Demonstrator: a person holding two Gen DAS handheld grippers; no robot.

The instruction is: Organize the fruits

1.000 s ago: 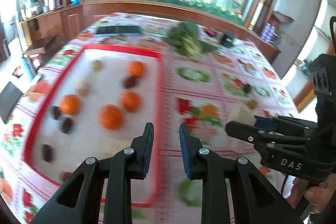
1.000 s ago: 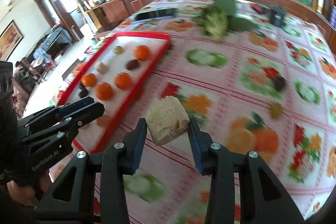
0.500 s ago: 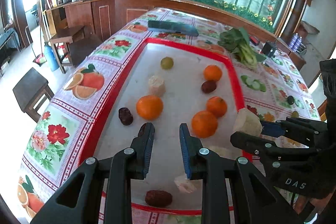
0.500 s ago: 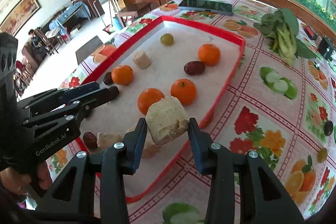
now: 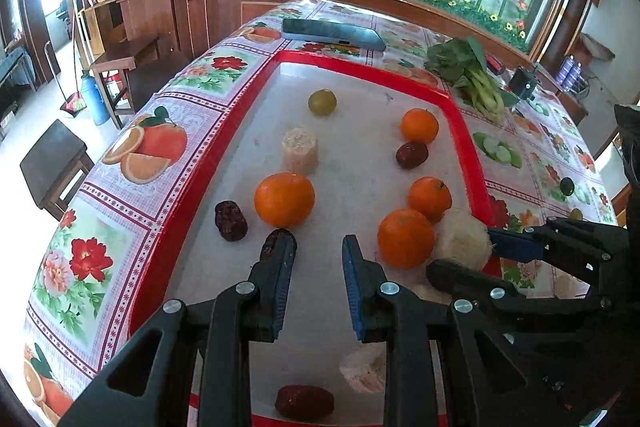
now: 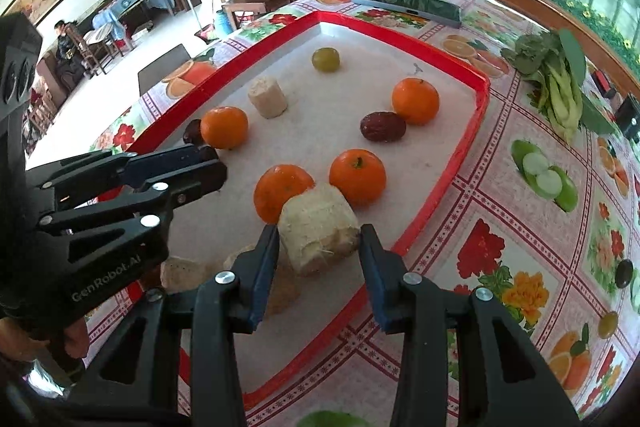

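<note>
Red tray (image 6: 472, 131) holding oranges (image 6: 415, 101), dates (image 6: 382, 126), cane chunks (image 6: 267, 96)

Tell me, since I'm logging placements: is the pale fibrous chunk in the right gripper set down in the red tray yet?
Not yet. The pale fibrous chunk is clamped in the right gripper, held above the red tray.

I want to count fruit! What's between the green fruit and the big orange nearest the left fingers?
A pale peeled chunk stands between the green fruit and that orange, in the left wrist view.

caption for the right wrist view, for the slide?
Right gripper carries a pale fibrous chunk over the red tray of oranges and dates; left gripper hovers empty alongside.
</note>
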